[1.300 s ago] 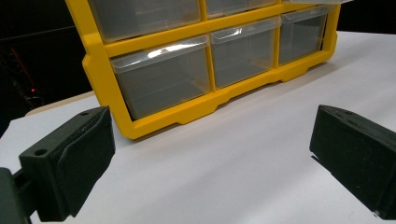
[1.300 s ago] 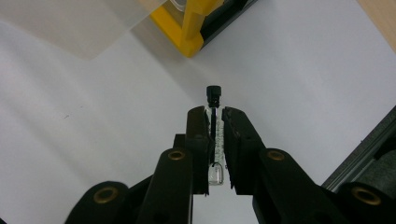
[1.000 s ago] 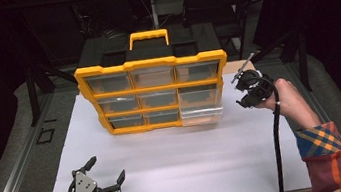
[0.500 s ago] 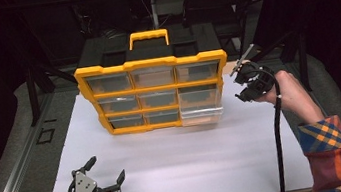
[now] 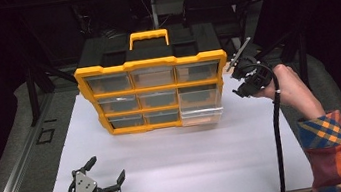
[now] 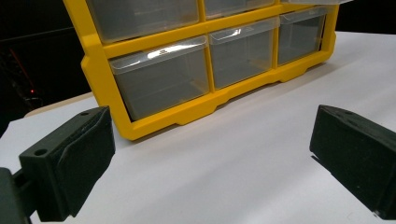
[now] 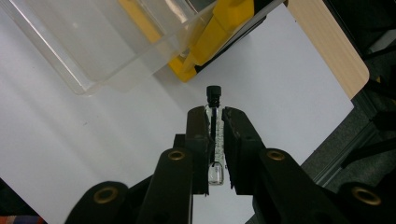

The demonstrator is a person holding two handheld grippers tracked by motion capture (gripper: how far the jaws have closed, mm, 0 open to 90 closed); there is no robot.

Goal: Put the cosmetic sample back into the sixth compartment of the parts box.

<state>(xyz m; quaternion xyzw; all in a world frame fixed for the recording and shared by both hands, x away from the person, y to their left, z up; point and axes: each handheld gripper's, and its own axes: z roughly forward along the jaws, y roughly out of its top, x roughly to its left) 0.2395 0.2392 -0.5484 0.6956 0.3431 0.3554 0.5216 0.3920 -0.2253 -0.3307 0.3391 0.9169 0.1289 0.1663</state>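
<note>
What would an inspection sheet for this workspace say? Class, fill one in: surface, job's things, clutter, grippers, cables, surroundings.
Surface: white sheet over a wooden table, bare in front.
Job's things: yellow drawer organizer upright; bottom right drawer pulled out; small black-capped vial.
Clutter: nothing seen.
Grippers: left gripper open, low at the near edge; right gripper shut on the vial, beside the organizer.
Cables: black cable trailing from the right gripper.
Surroundings: dark, chair behind.

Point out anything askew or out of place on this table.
One clear plastic drawer at the bottom right of the yellow-framed organiser sticks out, while the other drawers sit flush. The right gripper is clamped on a small black-capped glass vial.
</note>
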